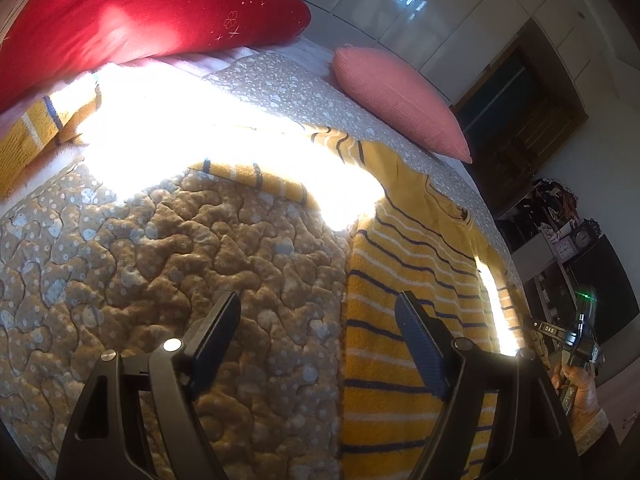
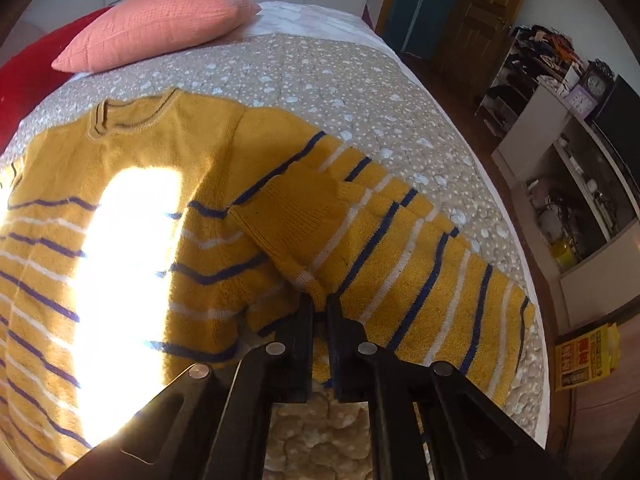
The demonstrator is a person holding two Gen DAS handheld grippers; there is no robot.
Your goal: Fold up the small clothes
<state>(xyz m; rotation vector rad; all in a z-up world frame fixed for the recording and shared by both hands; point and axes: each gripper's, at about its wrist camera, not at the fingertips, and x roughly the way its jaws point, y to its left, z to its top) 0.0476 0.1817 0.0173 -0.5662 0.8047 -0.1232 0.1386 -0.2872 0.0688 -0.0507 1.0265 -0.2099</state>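
A yellow sweater with blue and white stripes is being laid out flat on a quilted bedspread, its neckline pointing toward a pink pillow at the head of the bed. One sleeve is being held doubled back across the body of the sweater — its cuff is being pinched between the closed fingers of the right gripper, which are pressed together on the knit with almost no gap.

The left gripper is being held above the bed with its fingers spread wide apart and nothing between them; one finger is hanging over the bare bedspread, the other over the striped edge of the sweater. A strong patch of sunlight is being thrown across the bed, and part of the sweater is being washed out by it. A red pillow is lying beside the pink pillow — whether the two are touching cannot be told. Another yellow striped piece of knitwear is lying near the red pillow, well apart from the sweater.
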